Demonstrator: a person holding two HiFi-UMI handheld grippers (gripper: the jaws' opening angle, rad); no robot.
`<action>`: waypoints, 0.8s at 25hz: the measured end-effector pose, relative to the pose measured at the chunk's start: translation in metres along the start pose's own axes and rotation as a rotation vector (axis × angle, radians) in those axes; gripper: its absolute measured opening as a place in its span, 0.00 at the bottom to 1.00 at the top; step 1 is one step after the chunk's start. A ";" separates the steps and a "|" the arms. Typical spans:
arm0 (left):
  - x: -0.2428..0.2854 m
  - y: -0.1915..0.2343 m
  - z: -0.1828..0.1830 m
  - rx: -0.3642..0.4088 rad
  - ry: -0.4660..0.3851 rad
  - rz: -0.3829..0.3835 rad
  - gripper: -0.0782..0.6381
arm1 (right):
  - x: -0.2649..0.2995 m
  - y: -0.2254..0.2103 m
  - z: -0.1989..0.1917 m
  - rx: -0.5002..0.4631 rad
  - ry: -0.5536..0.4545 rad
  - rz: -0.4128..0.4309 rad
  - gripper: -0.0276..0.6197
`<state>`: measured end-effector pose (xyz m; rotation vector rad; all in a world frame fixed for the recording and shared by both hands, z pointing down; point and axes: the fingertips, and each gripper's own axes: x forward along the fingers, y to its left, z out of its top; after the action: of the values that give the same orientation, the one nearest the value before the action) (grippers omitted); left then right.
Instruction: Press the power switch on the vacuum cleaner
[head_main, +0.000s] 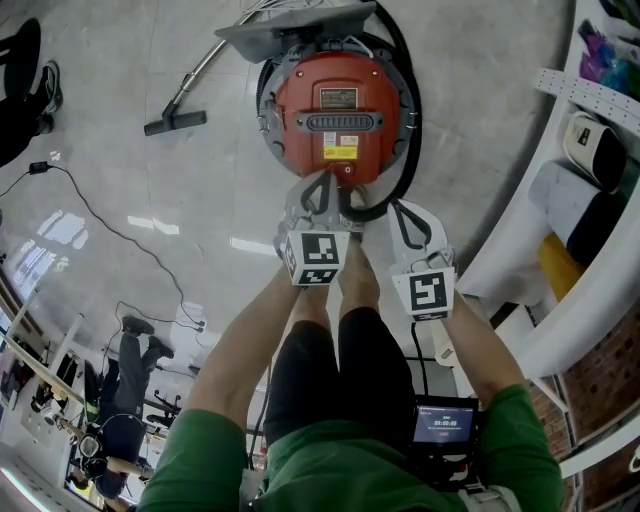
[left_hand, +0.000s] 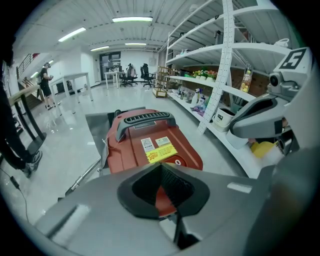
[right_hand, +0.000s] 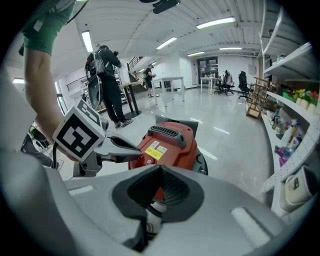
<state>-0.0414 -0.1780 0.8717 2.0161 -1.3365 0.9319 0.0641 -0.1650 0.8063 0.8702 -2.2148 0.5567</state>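
Observation:
A red canister vacuum cleaner (head_main: 338, 115) stands on the grey floor, with a dark handle and yellow label on top. Its round red power switch (left_hand: 178, 162) (right_hand: 148, 161) sits at the near edge below the label. My left gripper (head_main: 327, 178) (left_hand: 161, 165) is shut and empty, its tip hovering just over the vacuum's near edge, close to the switch; the right gripper view shows that tip (right_hand: 136, 149) right beside the switch. My right gripper (head_main: 398, 207) (right_hand: 160, 167) is also shut and empty, held to the right of the vacuum body over the hose.
A black hose (head_main: 408, 130) loops around the vacuum. The wand with floor nozzle (head_main: 175, 122) lies to the left. White shelving (head_main: 590, 95) runs along the right. A cable (head_main: 100, 215) trails on the floor at left, where people stand.

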 end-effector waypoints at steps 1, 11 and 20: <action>0.000 0.000 0.000 -0.001 0.002 0.000 0.12 | 0.000 0.000 0.000 -0.001 0.001 0.000 0.05; 0.005 0.003 -0.006 -0.006 0.047 0.004 0.12 | 0.001 0.000 -0.001 0.001 0.008 -0.003 0.05; 0.005 0.003 -0.006 -0.006 0.046 0.005 0.12 | -0.004 0.000 0.001 0.004 0.006 -0.008 0.05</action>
<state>-0.0440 -0.1772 0.8799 1.9760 -1.3190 0.9691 0.0657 -0.1640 0.8032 0.8783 -2.2049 0.5589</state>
